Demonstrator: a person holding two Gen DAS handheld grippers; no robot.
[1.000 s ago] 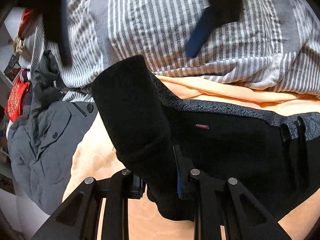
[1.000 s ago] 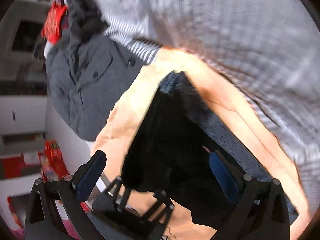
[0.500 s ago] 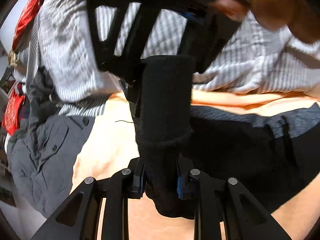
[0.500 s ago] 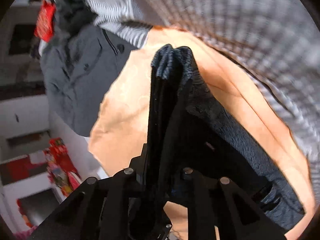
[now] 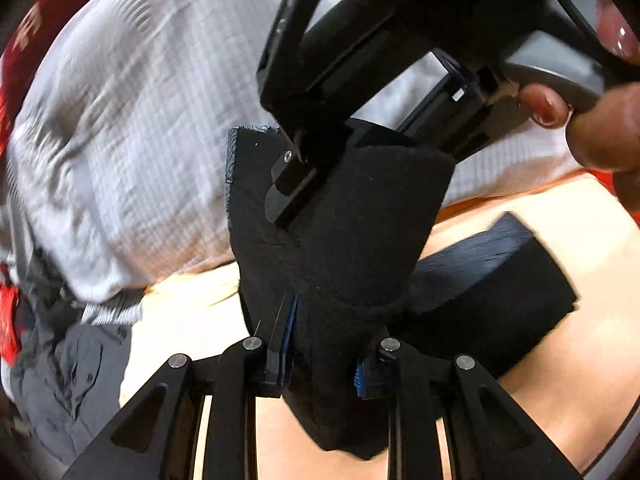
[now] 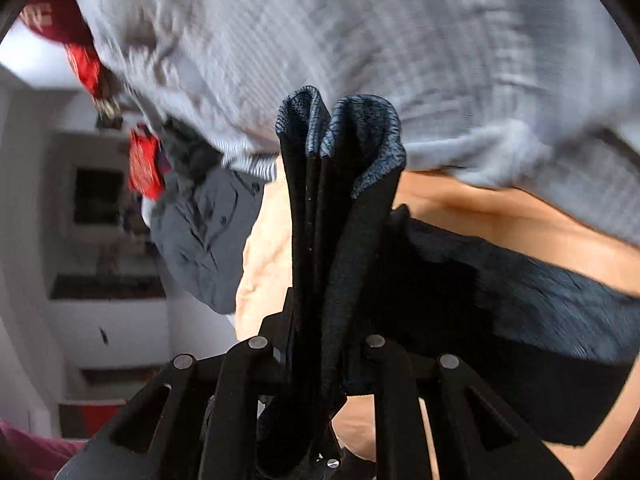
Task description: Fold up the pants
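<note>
Closest to my lens, my left gripper (image 5: 320, 364) is clamped on a thick bundle of the black knit pants with the blue-grey patterned waistband (image 5: 344, 248), the blue pads pressing the cloth from both sides. My right gripper (image 6: 320, 356) is likewise closed tight on a gathered sheaf of the same garment, several layers standing up between its fingers with the waistband edge fanned out at the top.

Just beyond my left fingers, the held fold rises as a short upright column, and my right gripper reaches into the left-hand view from above, its tip touching the top of that column, a hand (image 5: 592, 120) on its grey handle. Both tools hold one and the same raised fold, close together, one above the other.

From there the rest of the pants trails off to the right and down onto the peach-coloured blanket (image 5: 560, 380), the long axis running rightward from the pinched end. I judge the coming move turns on that: the lifted end must be carried rightward over the part lying flat, both hands travelling together.

Further back lie a crumpled grey buttoned jacket (image 6: 200, 240) at left and a grey-and-white striped quilt (image 6: 400, 40) behind everything.
</note>
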